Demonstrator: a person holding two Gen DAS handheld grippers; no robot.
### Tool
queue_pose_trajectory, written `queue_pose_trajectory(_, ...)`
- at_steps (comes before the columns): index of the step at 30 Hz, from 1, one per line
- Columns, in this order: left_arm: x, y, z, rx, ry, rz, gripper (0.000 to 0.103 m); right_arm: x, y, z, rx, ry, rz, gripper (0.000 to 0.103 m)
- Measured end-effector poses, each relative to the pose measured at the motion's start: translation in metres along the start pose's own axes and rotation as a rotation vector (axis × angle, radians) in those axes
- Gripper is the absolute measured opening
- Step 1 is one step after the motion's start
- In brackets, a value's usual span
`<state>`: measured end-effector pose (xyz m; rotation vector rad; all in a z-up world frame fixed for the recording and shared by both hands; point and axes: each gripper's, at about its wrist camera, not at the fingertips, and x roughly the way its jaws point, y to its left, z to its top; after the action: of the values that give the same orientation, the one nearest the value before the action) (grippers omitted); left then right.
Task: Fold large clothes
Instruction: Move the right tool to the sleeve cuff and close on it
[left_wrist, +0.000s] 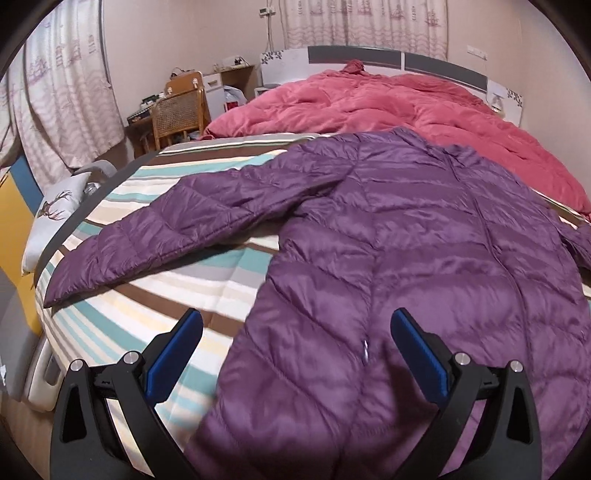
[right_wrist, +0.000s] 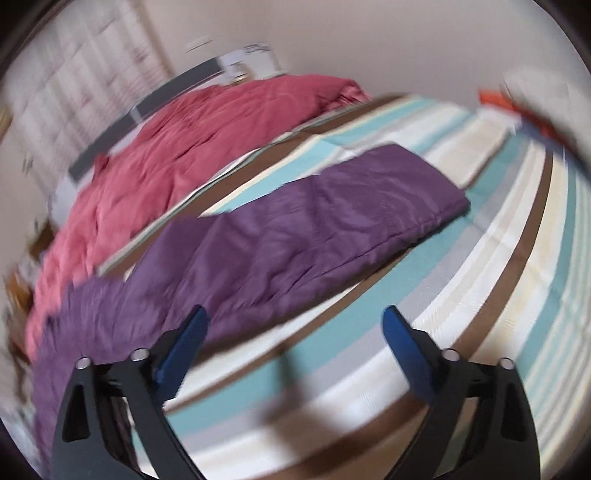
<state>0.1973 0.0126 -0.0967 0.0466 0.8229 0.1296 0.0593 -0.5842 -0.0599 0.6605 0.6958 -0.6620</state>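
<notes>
Here, nearest of all, two handheld grippers hover low over a bed, each with its blue-padded fingers spread wide and holding nothing. The left gripper (left_wrist: 295, 325) hangs just above the lower body of a purple quilted puffer jacket (left_wrist: 406, 258), straddling the jacket's left edge where it meets the striped bedspread (left_wrist: 147, 325). The right gripper (right_wrist: 293, 325) hangs over bare striped cover near the bed's right side, tilted, with the jacket's right sleeve (right_wrist: 314, 221) lying just beyond its left finger; this view is smeared with motion blur.

The jacket lies spread flat, apparently back up, hem toward the near edge of the bed and collar toward the headboard. Its left sleeve (left_wrist: 166, 229) stretches out toward the bed's left edge, the cuff close to that edge. No fold appears to have been made yet.

The risks, as I judge them: the shell looks slick and puffy, so a shallow pinch could slip off or catch only the top layer, leaving the fold lopsided. A sleeve dragged rather than lifted could bunch the bedspread beneath it. The left cuff sits near enough to the edge to slide off if tugged outward.

Beyond the jacket, a rumpled pink duvet (left_wrist: 388, 107) covers the far half, up to the grey headboard (left_wrist: 369, 55). A wicker chair (left_wrist: 177, 114) stands past the far left corner
</notes>
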Motion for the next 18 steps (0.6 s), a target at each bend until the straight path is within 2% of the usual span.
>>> queue_pose_trajectory(4,0.014,0.002,0.004,-0.001,-0.003,0.05,0.101,0.022,-0.035,0.012,0.216,0.013,0.044,0.075)
queue_pose_trajectory(5,0.019,0.003,0.005,-0.005,0.003,0.064,0.101,0.022,-0.038,0.011,0.242,0.012,0.045,0.069)
queue_pose_trajectory(6,0.022,0.004,0.005,-0.01,0.008,0.072,0.101,0.025,-0.046,0.011,0.292,-0.009,0.059,0.067)
queue_pose_trajectory(17,0.043,0.006,0.0,-0.015,0.043,0.103,0.101,0.043,-0.063,0.029,0.416,-0.105,0.107,0.067)
queue_pose_trajectory(18,0.044,0.007,-0.001,-0.018,0.046,0.107,0.101,0.045,-0.063,0.031,0.425,-0.11,0.107,0.062)
